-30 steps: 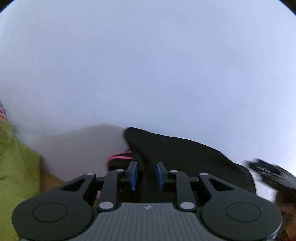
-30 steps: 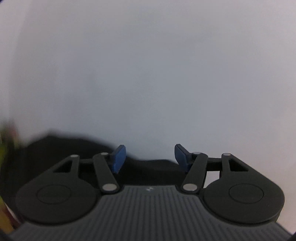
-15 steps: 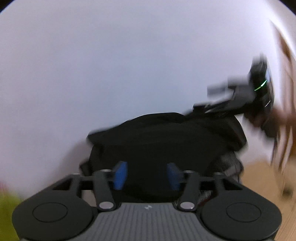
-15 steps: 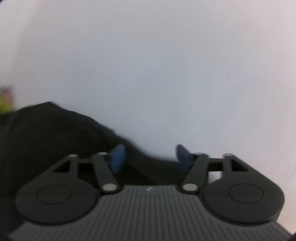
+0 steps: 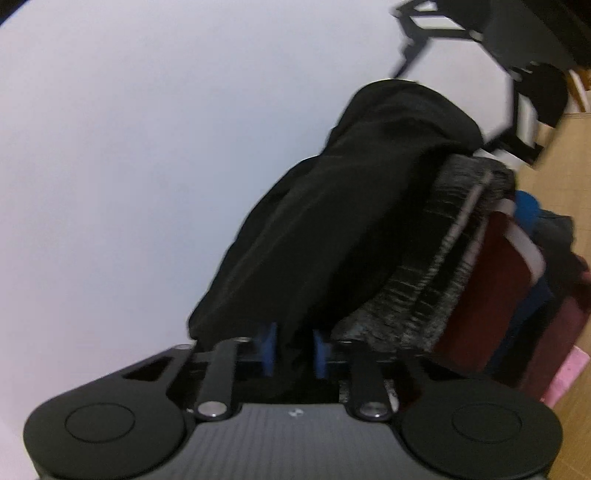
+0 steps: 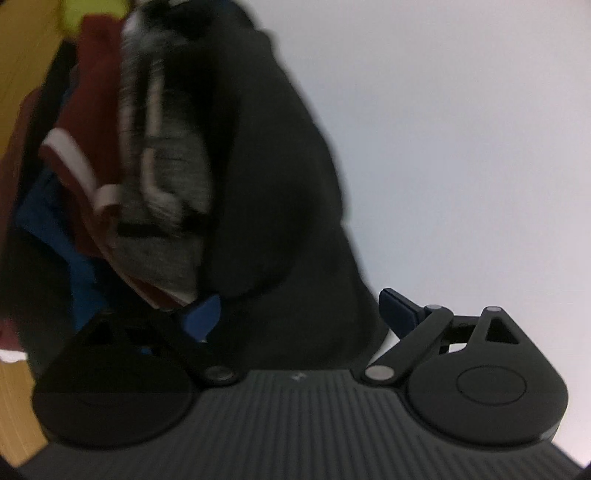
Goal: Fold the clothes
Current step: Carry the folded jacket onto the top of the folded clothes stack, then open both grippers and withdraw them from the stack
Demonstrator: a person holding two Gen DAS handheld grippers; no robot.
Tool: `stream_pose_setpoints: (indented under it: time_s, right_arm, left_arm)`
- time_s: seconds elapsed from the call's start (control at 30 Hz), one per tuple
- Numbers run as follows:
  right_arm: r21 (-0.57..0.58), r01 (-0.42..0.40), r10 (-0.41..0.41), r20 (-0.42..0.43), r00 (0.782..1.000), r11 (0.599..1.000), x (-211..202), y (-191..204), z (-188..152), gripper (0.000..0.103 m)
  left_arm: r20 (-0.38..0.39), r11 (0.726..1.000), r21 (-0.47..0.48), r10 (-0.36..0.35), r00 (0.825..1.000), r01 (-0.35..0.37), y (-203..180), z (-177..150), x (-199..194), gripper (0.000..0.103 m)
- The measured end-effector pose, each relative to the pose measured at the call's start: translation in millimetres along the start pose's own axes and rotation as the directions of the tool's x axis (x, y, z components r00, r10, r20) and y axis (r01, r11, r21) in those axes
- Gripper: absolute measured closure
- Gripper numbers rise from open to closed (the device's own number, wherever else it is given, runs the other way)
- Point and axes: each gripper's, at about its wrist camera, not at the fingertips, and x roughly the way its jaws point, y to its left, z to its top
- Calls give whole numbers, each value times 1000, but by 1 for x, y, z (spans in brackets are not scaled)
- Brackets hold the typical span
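A folded black garment (image 5: 354,206) lies on top of a stack of folded clothes (image 5: 495,280). My left gripper (image 5: 293,350) is shut on the near edge of the black garment, with cloth pinched between the blue pads. In the right wrist view the same black garment (image 6: 280,177) fills the gap of my right gripper (image 6: 299,310), whose jaws stand wide apart around the cloth. The other gripper (image 5: 524,48) shows at the far end of the garment in the left wrist view.
The stack holds a grey knit piece (image 6: 166,155), a dark red piece with a white stripe (image 6: 85,122) and a blue piece (image 6: 55,221). It rests on a wooden surface (image 5: 569,398). A white wall (image 5: 147,147) is behind. Something yellow-green (image 6: 92,7) lies beyond.
Both grippers have carried the black garment over to the stack of folded clothes. The left jaws have closed tighter on the cloth. The views have tilted.
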Motion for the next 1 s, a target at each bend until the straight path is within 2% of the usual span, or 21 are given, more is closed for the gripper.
stream_pose_setpoints:
  time_s: [0.07, 0.13, 0.2, 0.3, 0.37, 0.47, 0.57, 0.6, 0.7, 0.8, 0.93, 0.97, 1.0]
  right_arm:
    - [-10, -42, 43, 43, 998, 999, -11, 1, 3, 9]
    - [35, -89, 86, 82, 993, 995, -25, -4, 3, 8]
    - [35, -67, 64, 76, 995, 997, -30, 0, 3, 8]
    - [25, 53, -52, -14, 999, 998, -16, 10, -27, 9]
    - [133, 35, -32, -26, 999, 991, -16, -6, -32, 9]
    - [168, -4, -3, 43, 999, 986, -34, -24, -29, 9]
    - [240, -70, 36, 143, 989, 968, -46, -37, -10, 9]
    - [258, -70, 27, 168, 985, 964, -46, -38, 0, 9]
    - [260, 17, -62, 167, 984, 965, -49, -21, 15, 9]
    - [199, 160, -174, 52, 983, 967, -4, -6, 55, 9]
    - [184, 299, -285, -97, 954, 936, 27, -11, 35, 9]
    - [201, 297, -274, -134, 952, 934, 30, -17, 27, 18]
    - [230, 266, -230, -174, 958, 936, 33, -24, 19, 66]
  left_arm:
    - [-7, 1000, -21, 8, 1000, -8, 5, 1, 0, 92]
    - [-6, 999, -48, 7, 1000, -8, 12, 4, -2, 94]
    - [12, 997, -76, 10, 1000, -9, 13, 15, -7, 96]
    - [59, 996, -88, 40, 997, -34, 26, 22, -26, 98]
    - [76, 995, -89, 52, 996, -46, 32, 24, -34, 99]
    - [72, 993, -104, 64, 995, -56, 42, 24, -38, 100]
    - [74, 989, -138, 64, 995, -54, 47, 24, -44, 100]
    - [78, 988, -145, 63, 995, -51, 47, 24, -49, 100]
    - [89, 989, -139, 66, 994, -53, 42, 28, -53, 101]
    - [89, 991, -124, 63, 994, -52, 40, 27, -60, 101]
    - [84, 994, -98, 64, 994, -56, 32, 21, -53, 101]
    - [77, 994, -100, 61, 995, -54, 29, 22, -44, 101]
    - [71, 993, -102, 59, 996, -52, 26, 22, -35, 101]
